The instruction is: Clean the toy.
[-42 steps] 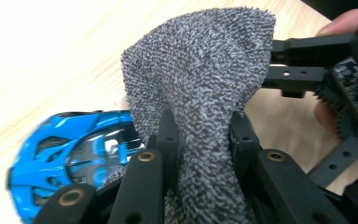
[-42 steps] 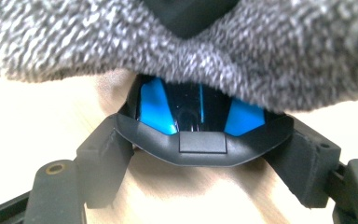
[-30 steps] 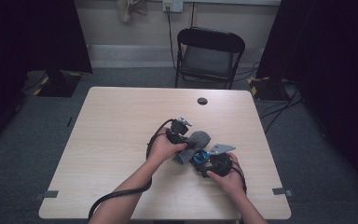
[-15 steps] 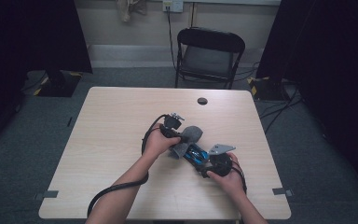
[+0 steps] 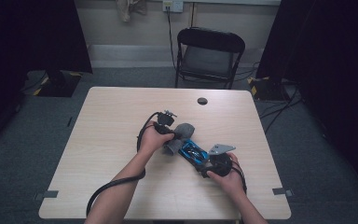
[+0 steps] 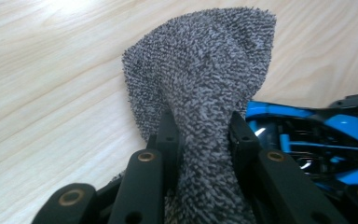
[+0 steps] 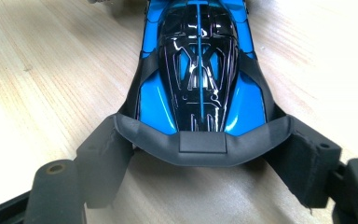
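A grey cloth (image 6: 200,93) is clamped between the jaws of the left gripper (image 6: 204,135), just beside the toy car (image 7: 198,70). The car's rear is gripped by the right gripper (image 7: 200,154) on the table (image 5: 98,140).

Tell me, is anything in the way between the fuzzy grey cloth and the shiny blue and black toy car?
Nothing visible is. The left gripper is shut on the fuzzy grey cloth, which hangs right beside the shiny blue and black toy car. The right gripper grips the car's rear wing on the wooden table.
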The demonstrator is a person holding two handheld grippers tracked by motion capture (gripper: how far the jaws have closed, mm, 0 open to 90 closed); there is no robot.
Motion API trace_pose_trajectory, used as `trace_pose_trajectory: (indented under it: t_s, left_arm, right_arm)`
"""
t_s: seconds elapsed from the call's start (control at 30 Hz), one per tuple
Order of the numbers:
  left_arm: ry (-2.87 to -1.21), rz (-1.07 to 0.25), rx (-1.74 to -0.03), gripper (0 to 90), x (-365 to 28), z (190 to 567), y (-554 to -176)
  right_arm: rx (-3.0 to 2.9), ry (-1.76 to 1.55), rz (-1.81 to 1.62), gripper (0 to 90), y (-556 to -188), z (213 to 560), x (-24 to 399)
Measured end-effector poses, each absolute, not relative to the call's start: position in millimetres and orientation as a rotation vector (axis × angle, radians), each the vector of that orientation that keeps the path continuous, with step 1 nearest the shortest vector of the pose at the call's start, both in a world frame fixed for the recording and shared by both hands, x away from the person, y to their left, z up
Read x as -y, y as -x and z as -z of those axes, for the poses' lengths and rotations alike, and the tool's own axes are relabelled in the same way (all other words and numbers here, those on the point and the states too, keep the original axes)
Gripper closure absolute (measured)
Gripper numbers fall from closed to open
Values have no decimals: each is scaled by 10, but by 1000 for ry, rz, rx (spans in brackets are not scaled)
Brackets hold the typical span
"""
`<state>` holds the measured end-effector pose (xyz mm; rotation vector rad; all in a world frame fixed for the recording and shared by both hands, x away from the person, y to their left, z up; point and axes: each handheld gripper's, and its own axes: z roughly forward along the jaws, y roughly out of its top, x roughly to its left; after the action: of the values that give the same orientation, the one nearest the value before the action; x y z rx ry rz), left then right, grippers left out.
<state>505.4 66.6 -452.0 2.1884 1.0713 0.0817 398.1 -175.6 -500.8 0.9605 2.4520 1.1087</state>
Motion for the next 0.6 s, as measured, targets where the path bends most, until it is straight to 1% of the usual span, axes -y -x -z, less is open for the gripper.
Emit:
trace_pose_trajectory:
  t_s: [0.37,0.5,0.6]
  left_arm:
    - [-2172,-90,-1129,717,-772,4565,-5125]
    - [-2173,-93,-1131,717,-811,4557,-5117]
    - [-2171,-89,-1097,717,-808,4500,-5069]
  right_arm:
    - [-2451,-963,-1109,253,-3980,5008,1755]
    - [-2452,-960,-1108,253,-3981,5008,1756]
    - [-2452,-960,-1108,252,-3980,5008,1756]
